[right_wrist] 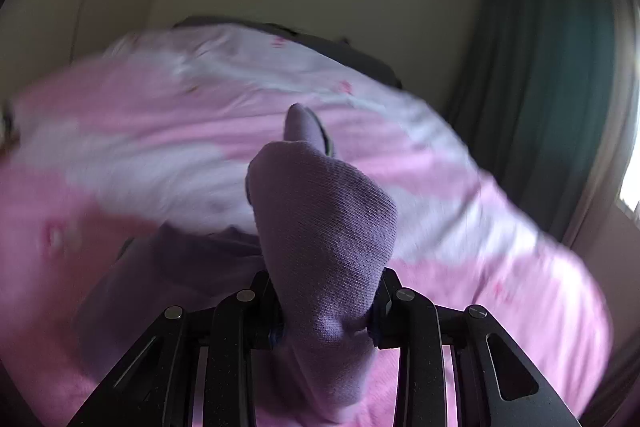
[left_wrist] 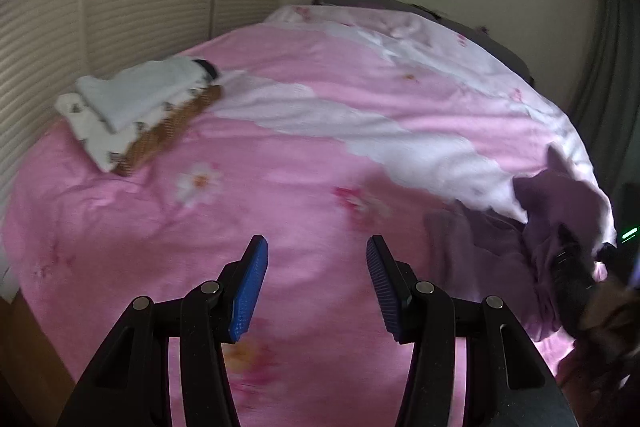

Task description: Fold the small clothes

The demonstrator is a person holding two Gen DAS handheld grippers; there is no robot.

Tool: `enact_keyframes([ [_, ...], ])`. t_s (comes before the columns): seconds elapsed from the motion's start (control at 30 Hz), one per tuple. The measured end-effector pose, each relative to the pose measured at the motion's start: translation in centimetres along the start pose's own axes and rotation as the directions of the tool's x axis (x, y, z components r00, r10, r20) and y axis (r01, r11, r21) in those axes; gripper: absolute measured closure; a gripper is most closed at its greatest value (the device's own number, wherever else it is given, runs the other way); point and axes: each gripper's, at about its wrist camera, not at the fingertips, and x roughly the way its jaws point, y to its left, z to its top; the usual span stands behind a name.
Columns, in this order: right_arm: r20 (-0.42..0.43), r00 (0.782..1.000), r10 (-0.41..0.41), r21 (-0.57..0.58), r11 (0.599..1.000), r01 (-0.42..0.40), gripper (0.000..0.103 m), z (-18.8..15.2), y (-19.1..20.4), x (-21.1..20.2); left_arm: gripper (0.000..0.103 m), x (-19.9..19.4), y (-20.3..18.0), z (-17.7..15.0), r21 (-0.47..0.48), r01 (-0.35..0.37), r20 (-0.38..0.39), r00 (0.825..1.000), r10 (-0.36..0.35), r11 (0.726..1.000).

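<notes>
Folded clothes [left_wrist: 136, 115] lie stacked far left of the open, empty left gripper [left_wrist: 318, 291]. Right gripper [right_wrist: 324, 327] jaws clamp a purple garment [right_wrist: 324, 227], apparently still unfolded.

Right wrist view: bedspread [right_wrist: 500, 247] motion-blurred. Right gripper [right_wrist: 325, 323] pads hidden by the lilac garment [right_wrist: 328, 227] bunched over them. Left wrist view: folded stack [left_wrist: 132, 115] blurred, its items indistinct.
</notes>
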Motion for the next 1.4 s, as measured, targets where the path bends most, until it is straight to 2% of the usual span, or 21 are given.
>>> enact_keyframes([
  [0.1, 0.012, 0.999, -0.053, -0.177, 0.983, 0.054, 0.07, -0.6, 5.1, -0.7, 0.052, -0.2, 2.7, 0.3, -0.026, -0.021, 0.003, 1.0, 0.021, 0.999],
  [0.17, 0.008, 0.998, -0.069, -0.244, 0.967, 0.069, 0.07, -1.2, 7.0, -0.8, 0.052, -0.3, 4.0, 0.2, -0.04, -0.028, 0.001, 1.0, 0.028, 0.999],
  [0.33, -0.03, 0.998, -0.056, -0.36, 0.932, 0.041, 0.07, -3.3, 10.3, -0.3, 0.052, 0.1, 6.4, 0.2, -0.077, -0.037, -0.019, 0.999, 0.036, 0.996],
  [0.47, -0.007, 0.998, -0.06, -0.448, 0.893, 0.05, 0.069, -4.9, 12.6, -0.3, 0.052, 0.1, 6.8, 0.5, -0.085, -0.036, -0.022, 0.999, 0.034, 0.996],
  [0.57, -0.001, 0.998, -0.062, -0.443, 0.895, 0.055, 0.069, -4.6, 12.5, -0.5, 0.052, -0.3, 6.6, 0.6, -0.07, -0.035, -0.018, 0.999, 0.034, 0.997],
  [0.77, 0.022, 1.0, -0.013, -0.36, 0.933, 0.02, 0.064, -2.7, 9.1, -2.8, 0.052, -1.8, 5.5, 1.0, -0.056, -0.02, -0.003, 1.0, 0.02, 0.998],
  [0.87, 0.031, 0.999, 0.01, -0.316, 0.949, 0.0, 0.062, -2.3, 7.6, -4.1, 0.049, -2.7, 4.1, 1.4, -0.029, -0.008, 0.011, 1.0, 0.008, 1.0],
  [0.93, 0.044, 0.999, 0.023, -0.288, 0.957, -0.009, 0.057, -2.0, 6.1, -5.1, 0.047, -3.2, 3.2, 1.7, -0.01, -0.002, 0.019, 1.0, 0.002, 1.0],
  [1.0, 0.065, 0.998, 0.028, -0.277, 0.961, -0.009, 0.045, -1.9, 5.1, -6.0, 0.046, -3.9, 2.2, 1.9, 0.011, 0.004, 0.028, 1.0, -0.004, 1.0],
  [1.07, 0.085, 0.996, 0.032, -0.28, 0.96, -0.007, 0.04, -2.0, 4.6, -6.8, 0.046, -4.5, 1.3, 2.0, 0.029, 0.009, 0.035, 0.999, -0.01, 1.0],
  [1.27, 0.118, 0.989, 0.091, -0.262, 0.963, -0.058, 0.04, -2.4, 2.8, -9.1, 0.046, -6.5, -0.1, 2.5, 0.059, 0.017, 0.046, 0.999, -0.02, 0.998],
  [1.4, 0.136, 0.978, 0.16, -0.192, 0.972, -0.133, 0.04, -3.5, 0.5, -11.0, 0.044, -7.6, -0.9, 2.6, 0.083, 0.028, 0.059, 0.998, -0.033, 0.996],
])
